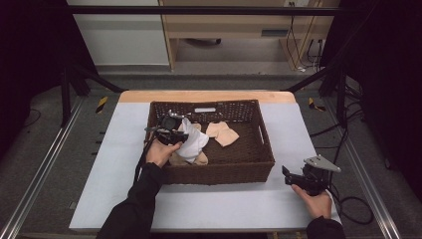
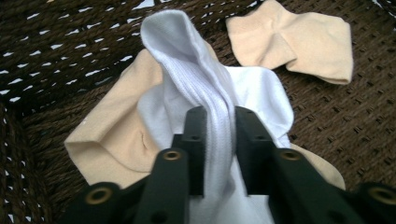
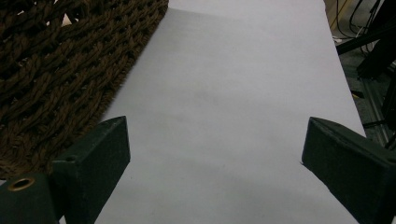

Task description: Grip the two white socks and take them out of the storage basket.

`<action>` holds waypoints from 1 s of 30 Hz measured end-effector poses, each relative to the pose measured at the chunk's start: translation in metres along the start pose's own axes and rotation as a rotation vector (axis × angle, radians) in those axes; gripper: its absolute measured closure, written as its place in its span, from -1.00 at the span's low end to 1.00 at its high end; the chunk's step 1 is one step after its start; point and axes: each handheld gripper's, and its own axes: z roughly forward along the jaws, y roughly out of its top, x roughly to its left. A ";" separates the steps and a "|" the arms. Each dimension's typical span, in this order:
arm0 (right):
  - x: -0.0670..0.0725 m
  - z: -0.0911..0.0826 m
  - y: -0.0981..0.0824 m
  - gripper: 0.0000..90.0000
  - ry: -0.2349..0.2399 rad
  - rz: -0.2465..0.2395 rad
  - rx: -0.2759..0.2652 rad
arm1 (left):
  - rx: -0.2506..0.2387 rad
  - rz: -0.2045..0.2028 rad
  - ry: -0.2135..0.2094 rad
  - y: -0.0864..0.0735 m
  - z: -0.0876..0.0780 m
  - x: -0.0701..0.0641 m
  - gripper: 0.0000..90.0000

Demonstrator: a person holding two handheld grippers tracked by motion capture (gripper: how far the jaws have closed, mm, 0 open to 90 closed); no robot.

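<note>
A brown wicker basket (image 1: 219, 173) stands on the white table (image 1: 224, 204). Inside it my left gripper (image 1: 169, 130) is shut on a white sock (image 1: 194, 142), whose ribbed cuff (image 2: 205, 88) is pinched between the black jaws and stands up. Under the white sock lies a beige sock (image 2: 112, 140). A second beige sock (image 2: 299, 42) lies flat further along the basket floor (image 1: 221, 133). My right gripper (image 1: 287, 174) rests open over the bare table to the right of the basket, jaws wide apart, nothing between them (image 3: 215, 140).
The basket's woven wall (image 3: 60, 70) is just left of my right gripper. Bare white table (image 3: 233, 84) stretches ahead of it. Cables (image 1: 356, 204) and black frame legs stand off the table's right edge. A wooden strip (image 1: 206, 96) runs along the table's far edge.
</note>
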 end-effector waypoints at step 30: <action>0.000 0.000 0.000 -0.81 0.000 -0.003 0.000 | -0.338 0.020 -0.048 0.009 -0.063 -0.004 0.80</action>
